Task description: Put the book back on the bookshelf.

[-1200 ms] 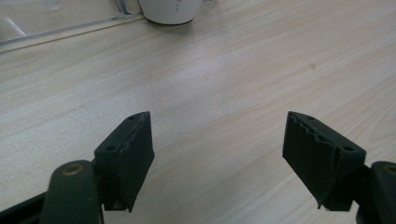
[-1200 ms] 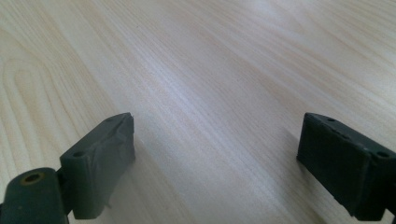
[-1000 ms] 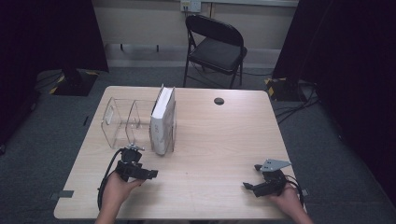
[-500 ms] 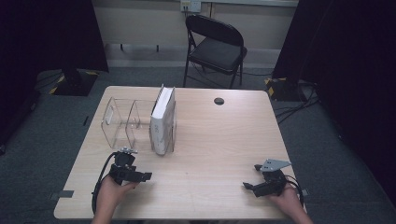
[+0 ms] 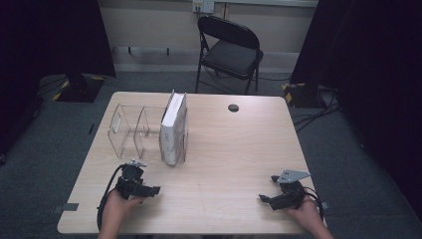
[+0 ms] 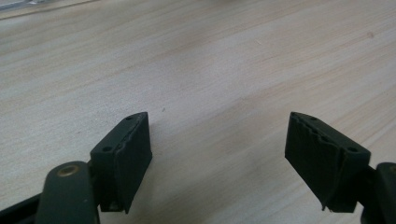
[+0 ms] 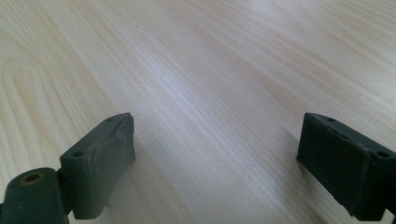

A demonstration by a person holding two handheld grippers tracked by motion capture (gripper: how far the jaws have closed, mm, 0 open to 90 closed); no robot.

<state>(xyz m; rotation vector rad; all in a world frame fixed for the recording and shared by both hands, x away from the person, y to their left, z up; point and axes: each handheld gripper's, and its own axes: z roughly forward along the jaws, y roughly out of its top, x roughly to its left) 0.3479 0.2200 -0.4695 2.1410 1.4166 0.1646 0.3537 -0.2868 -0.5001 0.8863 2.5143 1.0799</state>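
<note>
On the table's (image 5: 239, 149) near edge we hold both grippers low, L (image 5: 149, 190) & R (image 5: 266, 199), jaws spread wide w/ nothing between, likely resting. White book (image 5: 173, 130) stands upright in clear divider rack (image 5: 130, 130), far-left, propped by its walls.

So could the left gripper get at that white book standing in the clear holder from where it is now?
Probably yes. The left gripper is open and empty, and bare table lies between it and the white book. The clear holder flanks the book's sides, so its top edge looks easiest to grab.
</note>
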